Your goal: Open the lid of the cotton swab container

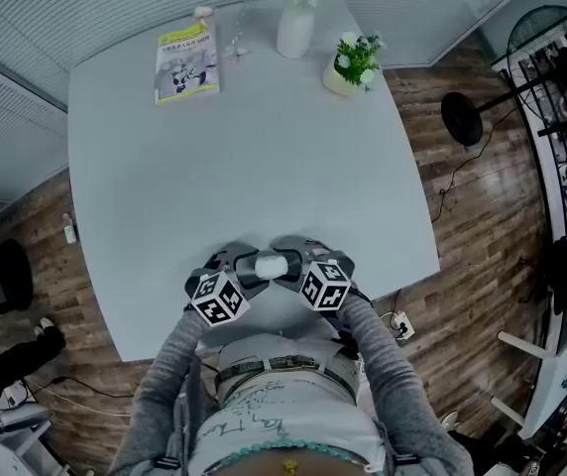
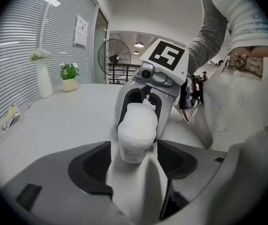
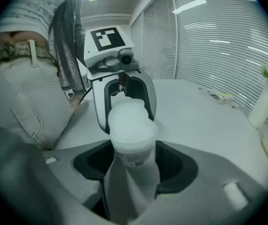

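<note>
Head view: the container (image 1: 271, 264) sits on the tabletop (image 1: 264, 157) close to the near edge, right in front of me, between my left gripper (image 1: 247, 272) and my right gripper (image 1: 297, 266), which face each other across it. Far across the tabletop are a booklet (image 1: 186, 62), a vase (image 1: 295, 30) and a small plant (image 1: 354, 64).

Left gripper view: my jaws are spread wide and released. The container (image 2: 136, 130) stands between them with its white lid uppermost, and the pads are not clamped on it. The right gripper faces me just behind it.

Right gripper view: these jaws are spread too, gripping nothing. The container (image 3: 131, 130) is between them, lid on, with the left gripper close behind.
</note>
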Demonstrator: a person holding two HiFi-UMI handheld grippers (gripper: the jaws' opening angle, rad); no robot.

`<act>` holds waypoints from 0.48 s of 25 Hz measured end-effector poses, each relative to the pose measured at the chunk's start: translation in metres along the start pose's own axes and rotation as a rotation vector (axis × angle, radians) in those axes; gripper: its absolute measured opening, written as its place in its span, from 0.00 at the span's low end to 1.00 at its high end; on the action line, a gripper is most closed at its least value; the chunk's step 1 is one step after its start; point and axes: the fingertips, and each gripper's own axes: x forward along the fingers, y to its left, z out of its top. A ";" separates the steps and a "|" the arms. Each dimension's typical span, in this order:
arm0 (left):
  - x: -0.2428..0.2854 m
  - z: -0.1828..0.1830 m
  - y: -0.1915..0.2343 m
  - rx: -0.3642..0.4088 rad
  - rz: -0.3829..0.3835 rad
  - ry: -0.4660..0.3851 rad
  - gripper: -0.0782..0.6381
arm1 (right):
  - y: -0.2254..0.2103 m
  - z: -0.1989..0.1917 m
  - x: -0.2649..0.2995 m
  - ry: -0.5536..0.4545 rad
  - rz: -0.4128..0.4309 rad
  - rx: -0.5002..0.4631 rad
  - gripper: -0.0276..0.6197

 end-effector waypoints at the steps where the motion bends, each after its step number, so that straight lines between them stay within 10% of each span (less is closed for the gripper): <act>1: 0.001 0.000 -0.001 0.012 -0.014 0.003 0.53 | 0.000 0.001 0.001 -0.005 0.005 -0.002 0.46; 12: 0.005 0.003 -0.001 0.055 -0.034 0.001 0.39 | 0.003 0.002 0.010 -0.009 0.057 -0.047 0.40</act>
